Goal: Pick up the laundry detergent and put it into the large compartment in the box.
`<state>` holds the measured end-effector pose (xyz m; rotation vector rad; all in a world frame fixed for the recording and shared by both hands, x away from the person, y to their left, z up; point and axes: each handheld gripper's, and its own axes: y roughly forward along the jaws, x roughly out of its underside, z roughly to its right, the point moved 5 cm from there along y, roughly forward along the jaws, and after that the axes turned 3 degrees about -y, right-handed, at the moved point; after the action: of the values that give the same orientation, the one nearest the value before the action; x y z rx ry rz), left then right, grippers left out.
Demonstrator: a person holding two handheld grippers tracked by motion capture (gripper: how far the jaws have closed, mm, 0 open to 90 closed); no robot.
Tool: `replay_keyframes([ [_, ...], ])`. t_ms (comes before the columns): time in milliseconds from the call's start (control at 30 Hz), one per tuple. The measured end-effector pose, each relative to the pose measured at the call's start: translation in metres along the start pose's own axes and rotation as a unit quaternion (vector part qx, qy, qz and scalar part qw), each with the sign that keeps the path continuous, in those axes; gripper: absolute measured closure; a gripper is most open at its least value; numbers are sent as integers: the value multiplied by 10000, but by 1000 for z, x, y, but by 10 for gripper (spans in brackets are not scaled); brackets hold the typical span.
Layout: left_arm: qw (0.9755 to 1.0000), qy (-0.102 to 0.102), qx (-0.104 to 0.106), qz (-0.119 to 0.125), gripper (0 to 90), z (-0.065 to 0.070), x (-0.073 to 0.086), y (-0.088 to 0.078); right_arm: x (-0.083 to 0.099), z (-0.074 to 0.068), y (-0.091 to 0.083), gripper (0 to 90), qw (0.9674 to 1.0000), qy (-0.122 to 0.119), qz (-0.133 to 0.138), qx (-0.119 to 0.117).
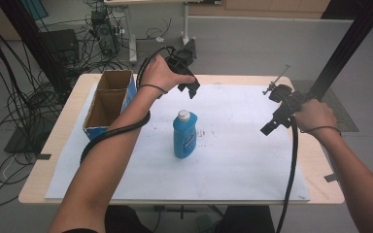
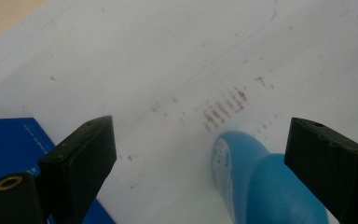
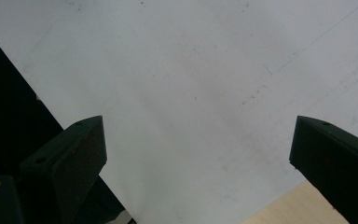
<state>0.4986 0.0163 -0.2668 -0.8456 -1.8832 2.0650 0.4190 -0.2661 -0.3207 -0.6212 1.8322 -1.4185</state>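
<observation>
Hovering my left gripper (image 1: 193, 90), jaws released, above the blue bottle (image 1: 184, 134) standing mid-worktop on white paper (image 1: 233, 165); my right gripper (image 1: 268, 128) hangs released too. Clipping its white cap could topple it (tall, narrow). Cardboard box (image 1: 108, 104) at left; cables litter the floor.

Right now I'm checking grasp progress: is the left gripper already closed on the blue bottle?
No, the left gripper hangs open above the upright blue bottle, touching nothing.

Wood table (image 1: 60, 141) w/ white paper sheet (image 1: 233, 170).
</observation>
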Motion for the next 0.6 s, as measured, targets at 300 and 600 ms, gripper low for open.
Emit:
replay_keyframes([
  [300,9996,150,26,225,95,15,6,-24,-3,-1,2,35,10000,-27,-14,38],
  [600,9988,352,80,344,97,33,15,-44,-3,-2,2,36,10000,-12,-29,32],
])
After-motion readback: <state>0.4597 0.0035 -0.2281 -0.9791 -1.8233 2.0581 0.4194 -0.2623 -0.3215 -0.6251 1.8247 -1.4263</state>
